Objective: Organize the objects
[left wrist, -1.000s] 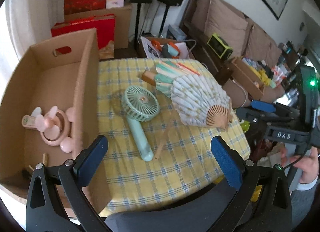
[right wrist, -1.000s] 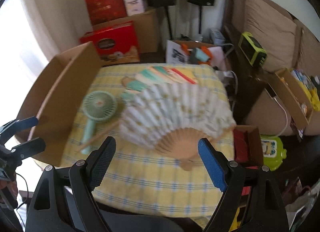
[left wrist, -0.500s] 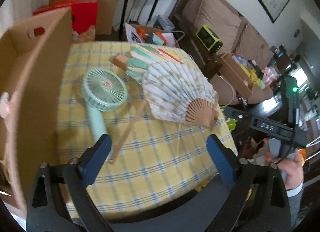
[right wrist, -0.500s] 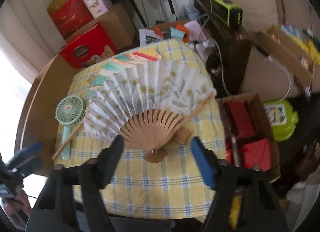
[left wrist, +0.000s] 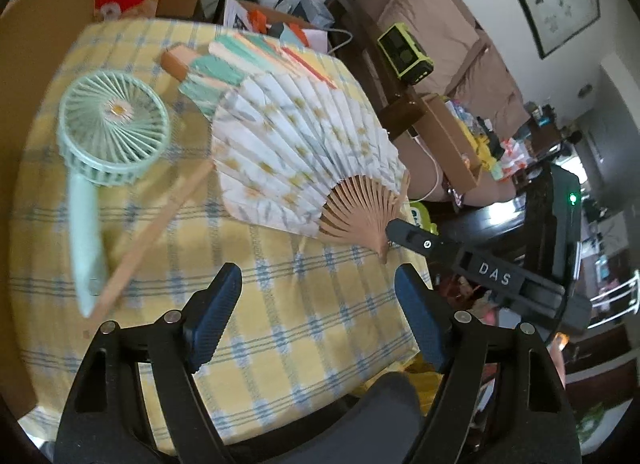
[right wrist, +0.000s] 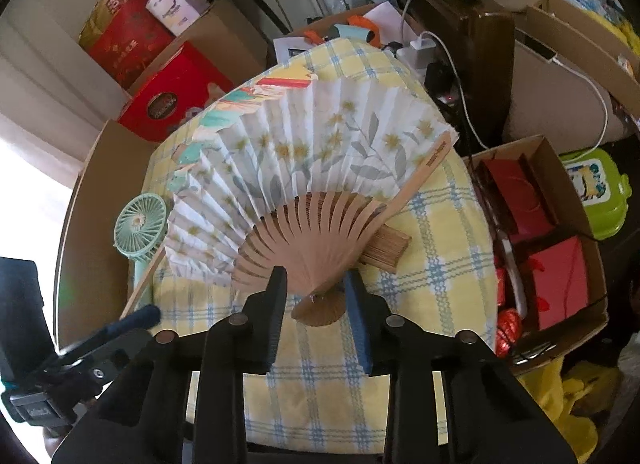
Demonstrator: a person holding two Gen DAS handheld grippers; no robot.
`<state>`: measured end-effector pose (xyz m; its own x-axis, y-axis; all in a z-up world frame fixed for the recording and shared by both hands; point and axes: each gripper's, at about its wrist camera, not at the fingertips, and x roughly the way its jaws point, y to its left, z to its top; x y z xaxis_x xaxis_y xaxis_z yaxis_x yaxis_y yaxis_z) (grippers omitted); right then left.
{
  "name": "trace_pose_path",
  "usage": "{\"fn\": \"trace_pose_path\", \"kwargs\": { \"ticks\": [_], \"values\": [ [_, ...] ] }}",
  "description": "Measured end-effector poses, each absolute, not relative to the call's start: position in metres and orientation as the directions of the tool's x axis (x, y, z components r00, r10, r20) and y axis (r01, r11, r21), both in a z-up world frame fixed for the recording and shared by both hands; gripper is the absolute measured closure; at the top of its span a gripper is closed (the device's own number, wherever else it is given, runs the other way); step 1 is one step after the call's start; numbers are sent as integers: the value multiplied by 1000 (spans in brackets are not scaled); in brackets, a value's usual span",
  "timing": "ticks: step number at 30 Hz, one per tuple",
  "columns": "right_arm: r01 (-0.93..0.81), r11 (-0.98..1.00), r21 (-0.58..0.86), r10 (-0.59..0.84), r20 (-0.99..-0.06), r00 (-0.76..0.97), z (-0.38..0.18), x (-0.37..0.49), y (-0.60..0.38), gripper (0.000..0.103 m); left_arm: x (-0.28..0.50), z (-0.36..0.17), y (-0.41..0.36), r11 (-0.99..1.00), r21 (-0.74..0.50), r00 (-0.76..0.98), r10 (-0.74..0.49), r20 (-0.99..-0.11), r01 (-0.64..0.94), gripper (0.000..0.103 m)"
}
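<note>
**Right tongs narrowing at the paper fan's pivot, near the table's edge**

The right tongs (right wrist: pixel 316 296) were closing, their jaws standing narrow on either side of the wooden pivot of the open white paper folding fan with yellow flowers and grey leaves (right wrist: pixel 320 160). Whether the pads already pressed the ribs could not be told. The left tongs (left wrist: pixel 316 304) were also closing but still stood wide, with nothing between them, over bare cloth on the near part of the table.

The fan lay spread on the round table with the yellow and blue checked cloth (right wrist: pixel 452 232), its pivot close to the near right edge. Beyond that edge stood an open cardboard carton holding red bags (right wrist: pixel 560 264). A second, multicoloured folding fan (left wrist: pixel 248 60) lay partly under the white one, towards the far rim. The mint-green handheld electric fan (left wrist: pixel 108 128) lay to the left, a thin wooden slat (left wrist: pixel 152 232) slanting beside its handle. The tall brown cardboard box (right wrist: pixel 92 200) closed off the table's left side. The widest open cloth lay near the front edge.

The body of the right tongs read "DAS" in the left view. A red gift box (right wrist: pixel 172 100) behind the table bore a round dark label, too blurred to read.
</note>
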<state>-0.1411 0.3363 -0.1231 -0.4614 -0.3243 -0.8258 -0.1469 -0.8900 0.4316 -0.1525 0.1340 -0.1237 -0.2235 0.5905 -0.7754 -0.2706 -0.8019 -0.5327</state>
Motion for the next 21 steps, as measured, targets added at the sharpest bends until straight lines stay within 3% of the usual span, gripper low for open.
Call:
{"fn": "trace_pose_path", "kwargs": {
  "ticks": [6, 13, 21],
  "values": [
    [-181, -872, 455, -332, -821, -464, -131, -144, 341, 81, -162, -137, 140, -800, -560, -211, 598, -773, -217, 27],
    [-196, -854, 483, -351, -811, -469, -137, -143, 348, 83, -169, -146, 141, -807, -564, -222, 591, -776, -177, 27],
    [-202, -814, 545, -406, -782, -472, -141, -142, 356, 87, -178, -161, 137, -750, -654, -246, 656, -714, -104, 29]
  ]
}}
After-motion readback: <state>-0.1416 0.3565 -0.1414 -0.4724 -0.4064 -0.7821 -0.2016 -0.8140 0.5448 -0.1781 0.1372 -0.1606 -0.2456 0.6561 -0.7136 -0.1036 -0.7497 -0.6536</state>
